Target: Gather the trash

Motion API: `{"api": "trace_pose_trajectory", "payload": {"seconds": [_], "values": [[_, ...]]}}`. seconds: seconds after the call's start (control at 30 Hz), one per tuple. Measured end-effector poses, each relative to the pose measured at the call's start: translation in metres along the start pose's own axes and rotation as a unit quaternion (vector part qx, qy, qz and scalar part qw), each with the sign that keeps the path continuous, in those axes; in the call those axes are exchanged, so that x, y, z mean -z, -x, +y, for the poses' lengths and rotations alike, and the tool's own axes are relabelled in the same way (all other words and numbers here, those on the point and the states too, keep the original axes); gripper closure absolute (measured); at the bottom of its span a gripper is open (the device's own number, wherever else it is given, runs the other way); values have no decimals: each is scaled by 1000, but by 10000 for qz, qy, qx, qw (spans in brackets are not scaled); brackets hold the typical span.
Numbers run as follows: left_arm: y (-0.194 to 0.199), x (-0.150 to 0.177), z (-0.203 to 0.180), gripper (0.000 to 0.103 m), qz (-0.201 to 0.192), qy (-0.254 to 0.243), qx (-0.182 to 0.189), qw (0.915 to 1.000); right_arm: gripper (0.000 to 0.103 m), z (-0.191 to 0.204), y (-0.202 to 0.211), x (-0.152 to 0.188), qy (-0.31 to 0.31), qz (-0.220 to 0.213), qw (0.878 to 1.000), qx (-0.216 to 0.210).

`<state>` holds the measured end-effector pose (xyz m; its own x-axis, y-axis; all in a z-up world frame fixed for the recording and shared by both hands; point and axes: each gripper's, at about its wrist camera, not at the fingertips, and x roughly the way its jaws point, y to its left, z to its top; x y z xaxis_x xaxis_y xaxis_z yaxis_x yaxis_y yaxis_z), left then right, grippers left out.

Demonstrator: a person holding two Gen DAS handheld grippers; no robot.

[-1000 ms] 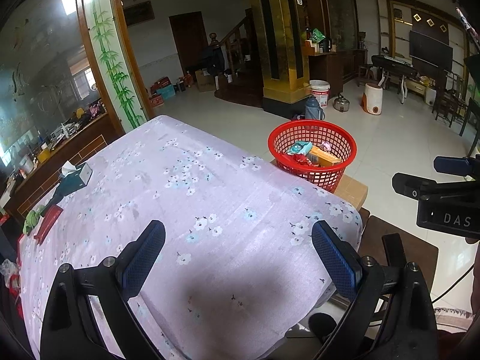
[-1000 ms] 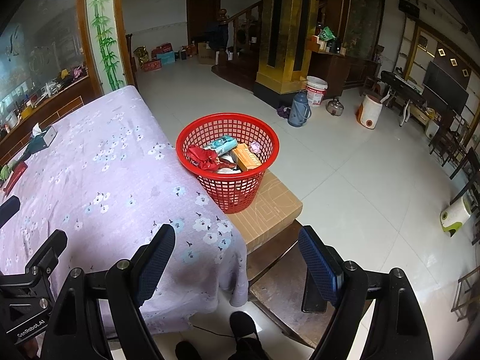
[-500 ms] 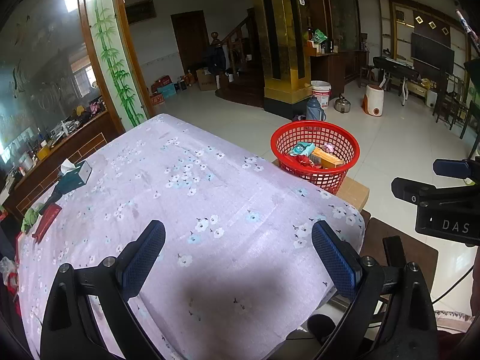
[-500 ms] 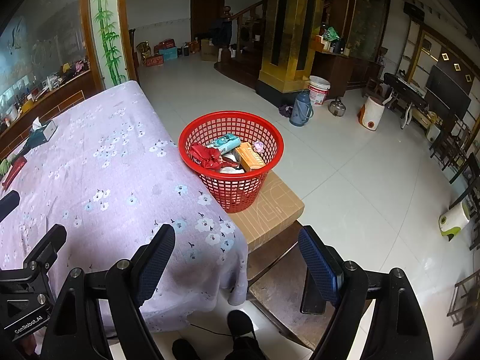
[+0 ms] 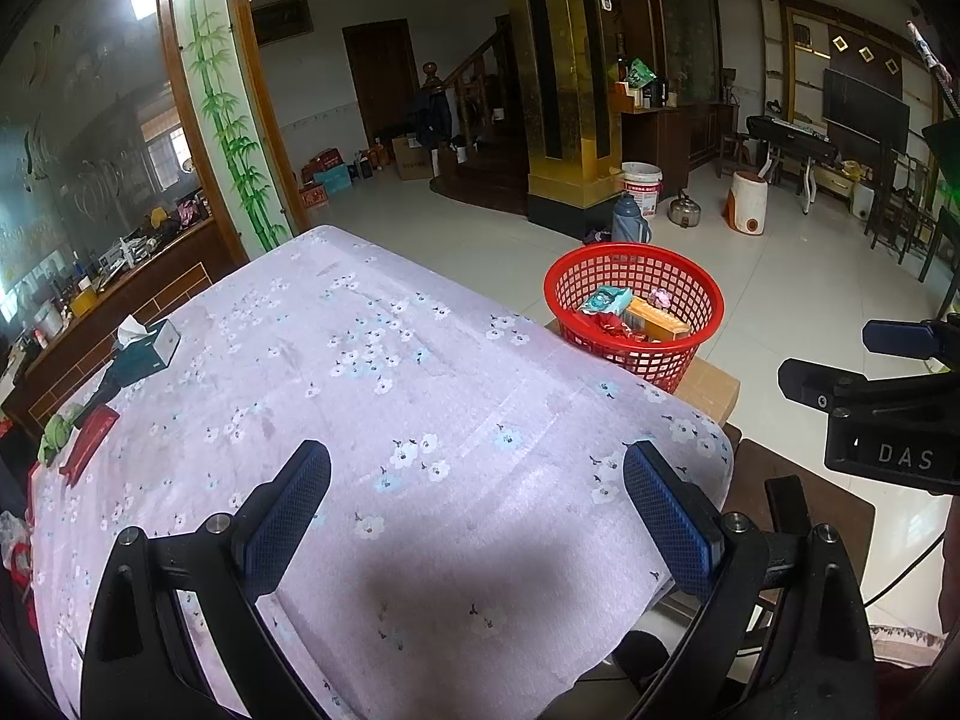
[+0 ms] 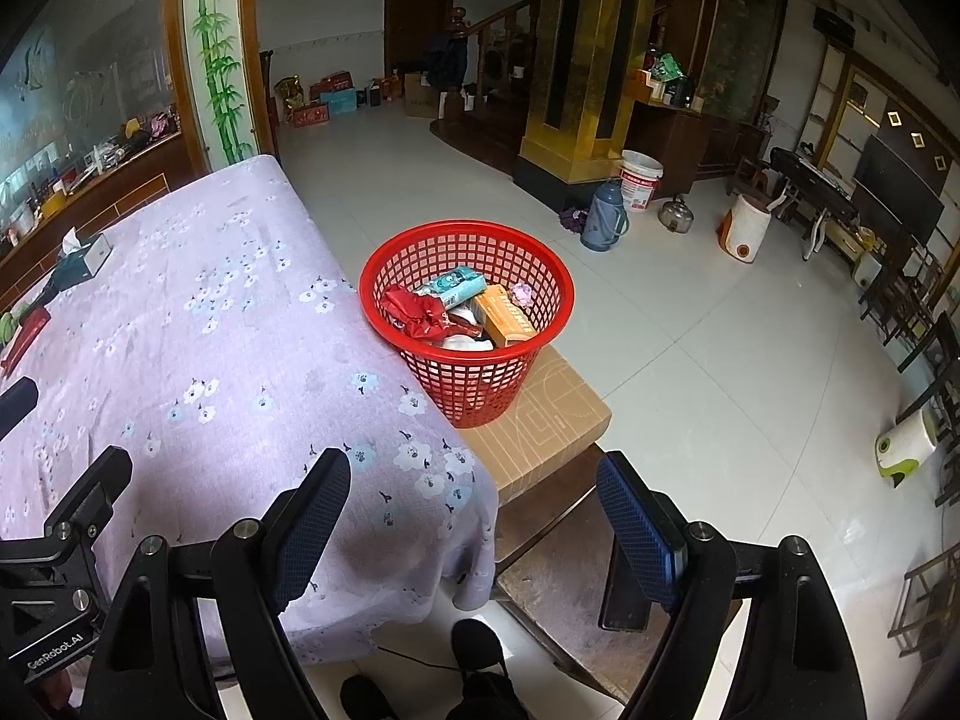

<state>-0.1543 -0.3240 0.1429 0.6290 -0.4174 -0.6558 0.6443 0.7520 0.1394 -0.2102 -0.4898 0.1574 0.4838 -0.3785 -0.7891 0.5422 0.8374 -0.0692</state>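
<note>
A red mesh basket [image 5: 634, 306] [image 6: 467, 318] stands on a cardboard box [image 6: 540, 420] beside the table. Inside lie a red wrapper [image 6: 414, 313], a teal packet [image 6: 459, 285], an orange box [image 6: 503, 315] and a small pink piece [image 6: 521, 293]. My left gripper [image 5: 477, 507] hovers open over the lilac flowered tablecloth [image 5: 372, 396], nothing between its fingers. My right gripper [image 6: 474, 513] is open too, above the table's near corner, well short of the basket. The right gripper's body shows at the right edge of the left wrist view.
A teal tissue box [image 5: 147, 348] [image 6: 84, 255], a red flat pack [image 5: 90, 441] and something green lie at the table's far left. A dark wooden bench [image 6: 576, 576] stands below the cardboard box. Shoes [image 6: 474, 654] show on the tiled floor. Thermos, bucket and kettle stand by the gold pillar.
Both views have shifted only slightly; the basket sits a touch farther right and lower in each. Both grippers stay open and empty.
</note>
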Motion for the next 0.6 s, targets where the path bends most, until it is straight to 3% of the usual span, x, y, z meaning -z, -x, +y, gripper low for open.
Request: {"api": "trace_pose_trajectory", "payload": {"seconds": [0.6], "values": [[-7, -4, -1, 6, 55, 40, 15, 10000, 16, 1, -6, -2, 17, 59, 10000, -2]]}}
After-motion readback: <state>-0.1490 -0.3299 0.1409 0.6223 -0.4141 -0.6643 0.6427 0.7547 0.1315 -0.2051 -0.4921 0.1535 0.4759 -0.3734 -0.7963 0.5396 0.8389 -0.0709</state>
